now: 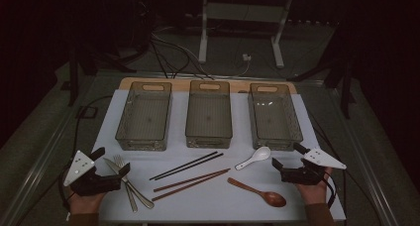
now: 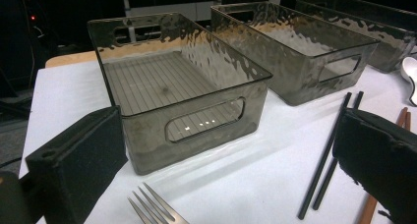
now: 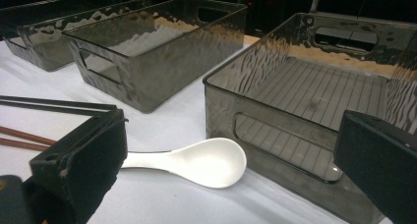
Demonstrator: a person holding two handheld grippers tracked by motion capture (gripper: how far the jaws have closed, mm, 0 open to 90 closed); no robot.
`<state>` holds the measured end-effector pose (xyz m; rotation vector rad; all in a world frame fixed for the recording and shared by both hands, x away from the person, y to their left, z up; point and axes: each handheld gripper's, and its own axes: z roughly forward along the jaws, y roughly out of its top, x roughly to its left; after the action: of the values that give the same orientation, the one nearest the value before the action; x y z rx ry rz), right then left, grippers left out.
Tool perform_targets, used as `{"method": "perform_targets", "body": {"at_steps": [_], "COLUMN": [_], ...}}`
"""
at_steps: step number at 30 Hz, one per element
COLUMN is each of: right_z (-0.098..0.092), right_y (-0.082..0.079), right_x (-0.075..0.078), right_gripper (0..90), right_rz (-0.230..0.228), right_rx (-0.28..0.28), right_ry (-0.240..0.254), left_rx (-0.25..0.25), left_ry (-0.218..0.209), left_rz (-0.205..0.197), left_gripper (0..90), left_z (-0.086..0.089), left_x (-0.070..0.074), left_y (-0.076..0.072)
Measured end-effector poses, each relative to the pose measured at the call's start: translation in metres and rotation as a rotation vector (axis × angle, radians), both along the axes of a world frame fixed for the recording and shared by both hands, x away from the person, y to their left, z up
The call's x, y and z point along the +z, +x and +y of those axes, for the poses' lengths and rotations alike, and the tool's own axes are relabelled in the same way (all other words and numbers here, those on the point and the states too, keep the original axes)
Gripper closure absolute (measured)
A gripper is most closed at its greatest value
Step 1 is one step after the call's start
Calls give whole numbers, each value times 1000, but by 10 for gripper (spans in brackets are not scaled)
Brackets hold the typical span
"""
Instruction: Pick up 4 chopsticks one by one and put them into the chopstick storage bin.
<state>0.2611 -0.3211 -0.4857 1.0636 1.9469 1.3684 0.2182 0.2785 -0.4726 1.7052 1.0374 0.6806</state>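
The left tool [image 1: 110, 162] stands wide open near the table's [image 1: 218, 196] front left corner, gripping nothing — the fork [image 1: 120, 162] and knife [image 1: 130, 185] lie just beside its jaws. The right tool [image 1: 288, 156], near the front right corner, is likewise spread open and empty, with the white spoon [image 1: 253, 157] lying just ahead of it, untouched. In the left tool's own view the fork [image 2: 155, 209] is cut off at the bottom edge, only its tines showing. The room beyond the table's far edge is too dark to make out. The white spoon's [image 3: 196, 161] handle is partly hidden behind a jaw in the right tool's view.
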Motion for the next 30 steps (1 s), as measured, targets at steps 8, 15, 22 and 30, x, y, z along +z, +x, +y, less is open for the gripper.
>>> {"method": "perform_targets", "body": {"at_steps": [8, 15, 22, 30], "right_z": [-1, 0, -1, -2], "right_y": [0, 0, -1, -1], "right_x": [0, 0, 0, 1], "right_gripper": [1, 1, 1, 1], "right_rz": [8, 5, 4, 1], "right_rx": [-3, -5, -3, -9], "right_ry": [-2, -10, -10, -2], "left_rx": [-9, -81, -144, -215], "left_ry": [10, 27, 68, 107], "left_rz": [3, 17, 26, 59], "left_gripper": [7, 7, 8, 7], "left_z": [-3, -13, -27, -45], "left_x": [6, 20, 28, 30], "left_y": [-1, 2, 9, 20]}}
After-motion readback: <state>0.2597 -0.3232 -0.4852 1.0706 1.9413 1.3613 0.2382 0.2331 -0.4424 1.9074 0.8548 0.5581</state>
